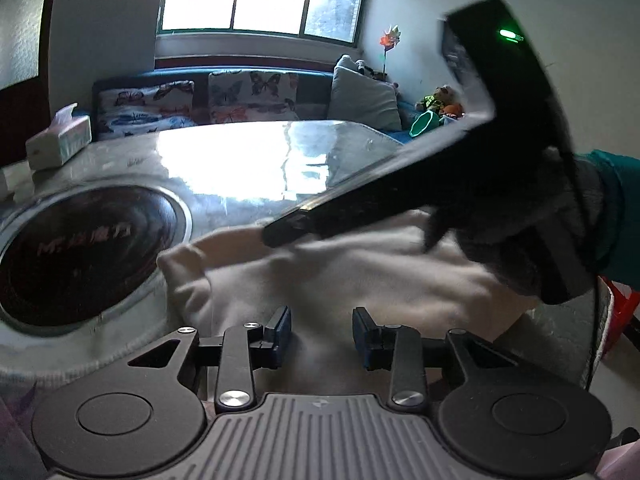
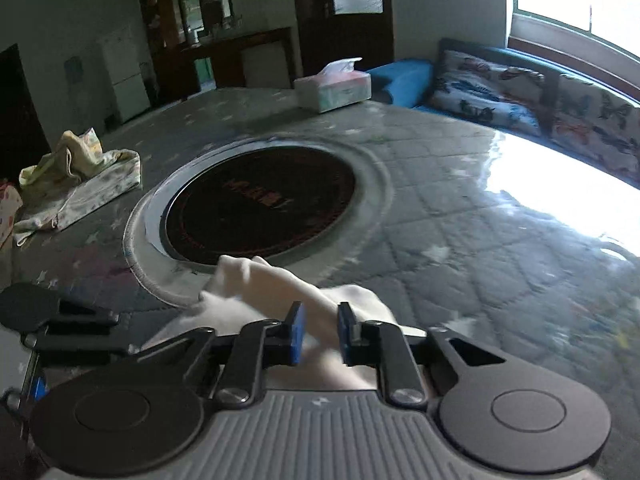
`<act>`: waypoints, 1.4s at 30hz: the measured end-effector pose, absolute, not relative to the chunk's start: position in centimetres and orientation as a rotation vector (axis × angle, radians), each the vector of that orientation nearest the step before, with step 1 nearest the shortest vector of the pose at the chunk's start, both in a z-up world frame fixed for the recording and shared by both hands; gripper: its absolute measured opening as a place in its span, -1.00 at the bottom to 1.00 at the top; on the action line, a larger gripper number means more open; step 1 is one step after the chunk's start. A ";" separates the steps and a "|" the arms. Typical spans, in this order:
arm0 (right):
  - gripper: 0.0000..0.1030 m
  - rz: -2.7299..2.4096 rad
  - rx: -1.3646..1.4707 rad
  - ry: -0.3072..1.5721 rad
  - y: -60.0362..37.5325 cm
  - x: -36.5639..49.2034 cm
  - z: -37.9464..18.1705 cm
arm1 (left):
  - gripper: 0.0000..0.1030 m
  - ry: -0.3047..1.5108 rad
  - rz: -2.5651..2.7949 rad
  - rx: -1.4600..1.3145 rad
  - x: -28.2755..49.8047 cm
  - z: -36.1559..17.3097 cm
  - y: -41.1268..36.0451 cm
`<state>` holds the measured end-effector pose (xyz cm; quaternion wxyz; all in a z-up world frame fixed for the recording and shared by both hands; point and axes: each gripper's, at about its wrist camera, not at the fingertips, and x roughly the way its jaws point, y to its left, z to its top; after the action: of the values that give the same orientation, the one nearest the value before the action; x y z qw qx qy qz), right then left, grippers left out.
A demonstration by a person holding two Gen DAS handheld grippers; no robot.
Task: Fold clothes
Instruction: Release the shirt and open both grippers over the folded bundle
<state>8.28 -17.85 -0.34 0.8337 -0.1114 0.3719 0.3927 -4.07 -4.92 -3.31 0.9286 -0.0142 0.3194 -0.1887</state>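
Two grippers are worked over a large round table (image 2: 460,216) covered in a grey quilted cloth, with a dark round hotplate (image 2: 260,206) sunk in its middle. Nearest the person, a cream garment (image 1: 340,276) is spread on the cloth, its far edge lapping the hotplate's metal rim, probably so that it can be folded flat. A second, pale patterned garment (image 2: 76,176) is left crumpled at the far left, seemingly awaiting its turn. A tissue box (image 2: 332,85) stands at the table's far edge. The right gripper (image 2: 321,330) is seen with a raised ridge of the cream cloth pinched between its blue pads, apparently to carry that fold across. The left gripper (image 1: 321,334) is held low over the garment with its jaws parted and nothing clamped between them.
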 end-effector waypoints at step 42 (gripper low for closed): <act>-0.30 0.605 -0.098 0.646 -30.0 -2.6 -1.9 | -0.10 0.660 -0.271 -0.127 -1.0 -3.5 -1.1</act>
<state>-2.64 -29.98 -1.91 0.9025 -0.0476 0.3123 0.2928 -1.00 -1.09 -3.51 0.9351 -0.0621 0.3228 -0.1324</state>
